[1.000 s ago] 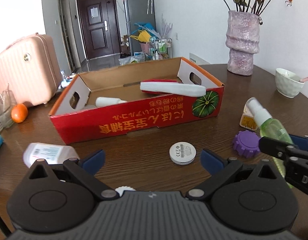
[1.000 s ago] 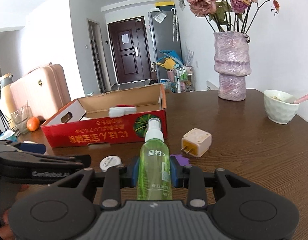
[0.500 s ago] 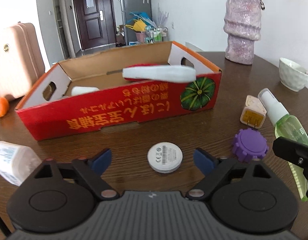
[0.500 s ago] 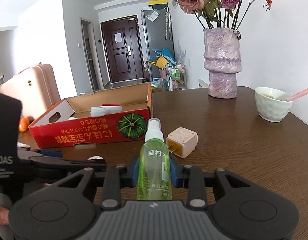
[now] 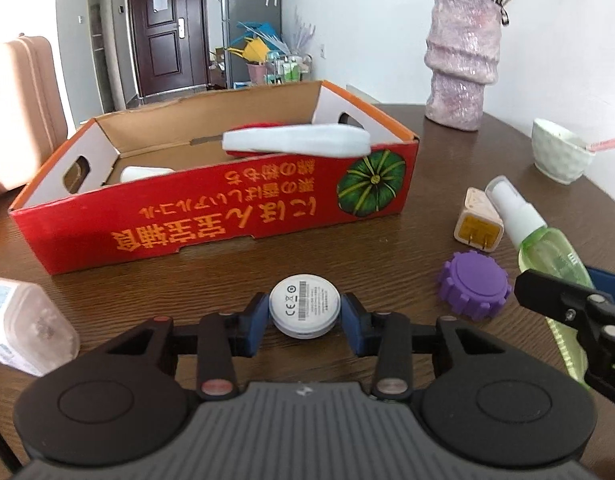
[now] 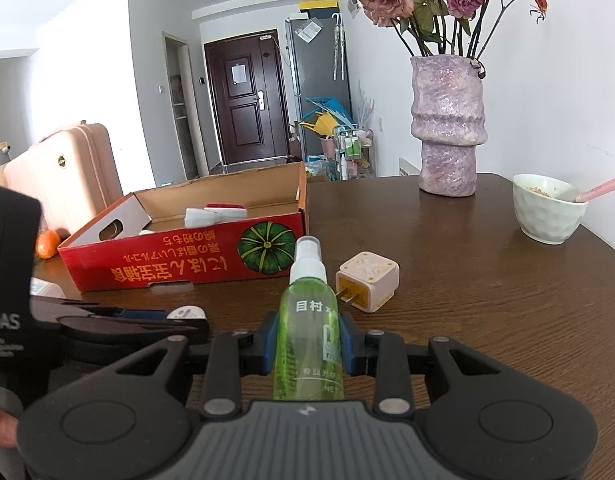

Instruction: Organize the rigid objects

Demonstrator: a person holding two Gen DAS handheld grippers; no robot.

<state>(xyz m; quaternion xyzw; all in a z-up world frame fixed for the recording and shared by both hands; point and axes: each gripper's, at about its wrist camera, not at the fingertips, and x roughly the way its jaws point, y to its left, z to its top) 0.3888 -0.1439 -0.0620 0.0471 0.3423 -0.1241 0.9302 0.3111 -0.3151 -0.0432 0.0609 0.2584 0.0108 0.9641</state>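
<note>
Sitting between the left gripper's (image 5: 304, 312) 2 just-closed pads, the white disc (image 5: 304, 309) is being pinched on the surface (image 5: 387, 248). The right gripper (image 6: 309, 344) is clamping the green spray bottle (image 6: 309, 320), which is lying along its fingers.

My left camera sits low over the surface (image 5: 267, 264), looking forward and down along my left hand-held gripper (image 5: 304, 312) toward the red box (image 5: 211, 216). My right camera faces likewise; both share the box, vase (image 6: 447, 128) and bowl (image 6: 547, 208)
</note>
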